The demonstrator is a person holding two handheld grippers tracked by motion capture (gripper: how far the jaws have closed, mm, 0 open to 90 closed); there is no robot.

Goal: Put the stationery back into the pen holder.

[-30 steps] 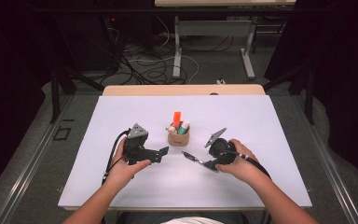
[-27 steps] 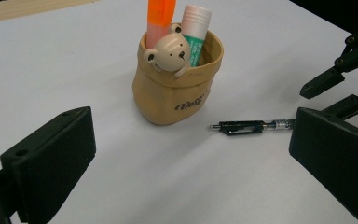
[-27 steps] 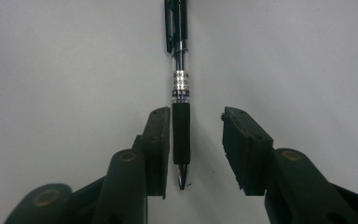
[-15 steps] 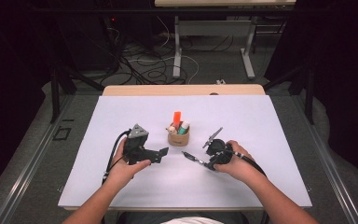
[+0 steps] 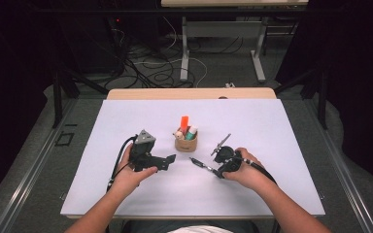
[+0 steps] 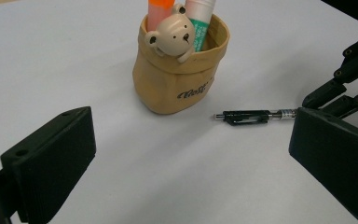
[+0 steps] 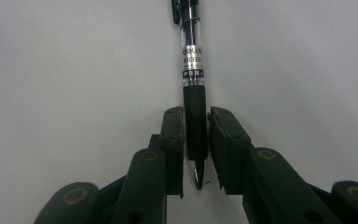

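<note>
In the high view the pen (image 5: 201,164) is small and thin, and its tip end is hidden under the right tongs (image 5: 217,169), so the grip is hard to judge there. The right gripper view is showing it plainly: the pen (image 7: 193,84) is lying on the white desk (image 7: 74,70) with its dark rubber grip between the two pads, its clip end is running off the top of that view, and its metal tip is half shadowed between the jaws. The jaws have just been closing and are now pressing on the pen's grip section from both sides.

The pen is resting near the middle of the desk (image 5: 126,121), a little toward the near edge, just beside the tan pouch (image 5: 185,141) with a bear face, which is holding an orange marker (image 5: 184,123) and a green-and-white tube (image 5: 192,131). In the left gripper view the tops of the marker and tube are cut off.

The right hand (image 5: 245,170) is lying low on the desk, wrist toward the near right corner, tongs pointing toward the left edge. The left hand (image 5: 133,172) is resting on the desk, cupping the left tongs (image 5: 167,162) from beneath; these are standing wide apart, released, aimed at the pouch (image 6: 179,79) and pen (image 6: 256,115).
</note>
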